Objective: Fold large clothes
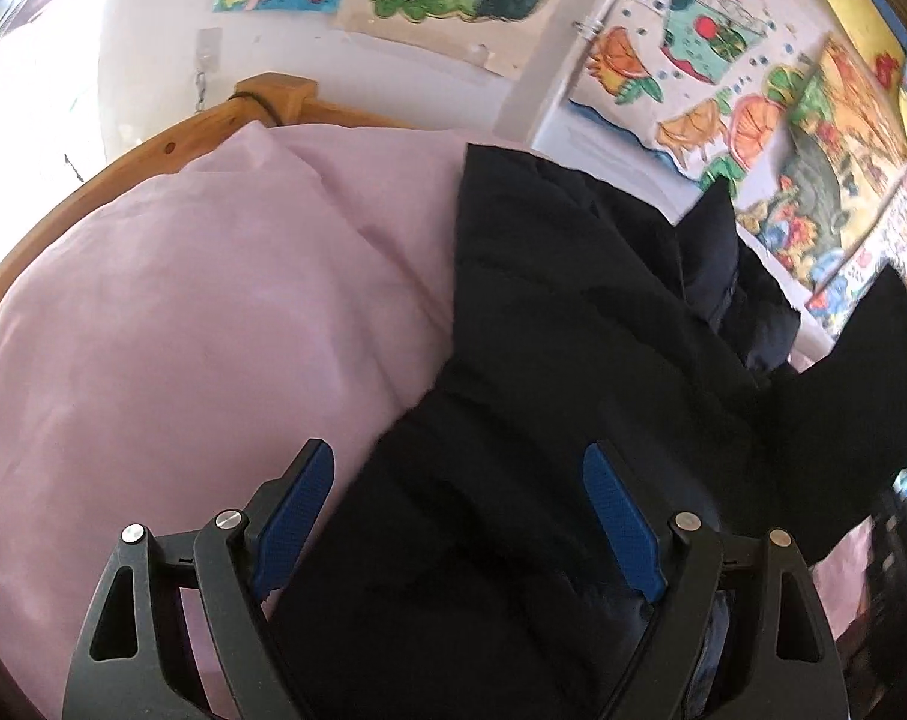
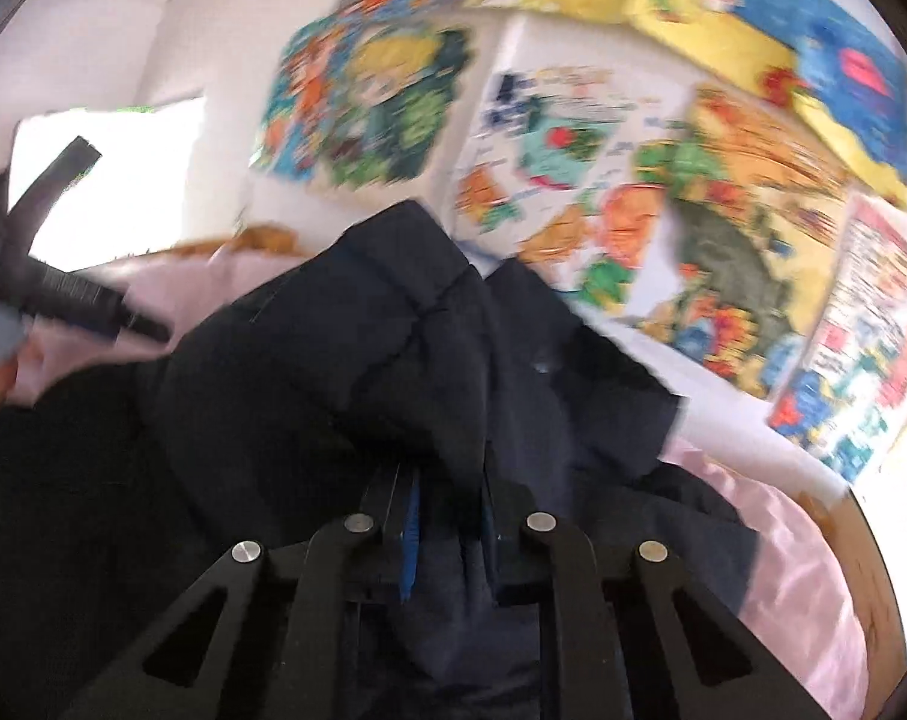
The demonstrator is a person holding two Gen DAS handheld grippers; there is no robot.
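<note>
A large black puffer jacket [image 1: 573, 324] lies on a bed with pink bedding [image 1: 201, 324]. In the left wrist view my left gripper [image 1: 459, 462] is open, its blue pads [image 1: 300, 510] wide apart just above the jacket's near part. In the right wrist view, which is motion-blurred, my right gripper [image 2: 447, 498] is shut on a fold of the jacket [image 2: 357, 360] and holds it raised; the fabric bunches over the fingers and hides the tips. The other gripper [image 2: 63, 288] shows at the left edge of that view.
A wooden bed frame [image 1: 153, 144] curves around the pink bedding. The white wall behind carries colourful posters [image 1: 693, 78]. Pink bedding [image 2: 783, 552] and the wooden frame also show at the right of the right wrist view. A bright window [image 1: 27, 90] is at the far left.
</note>
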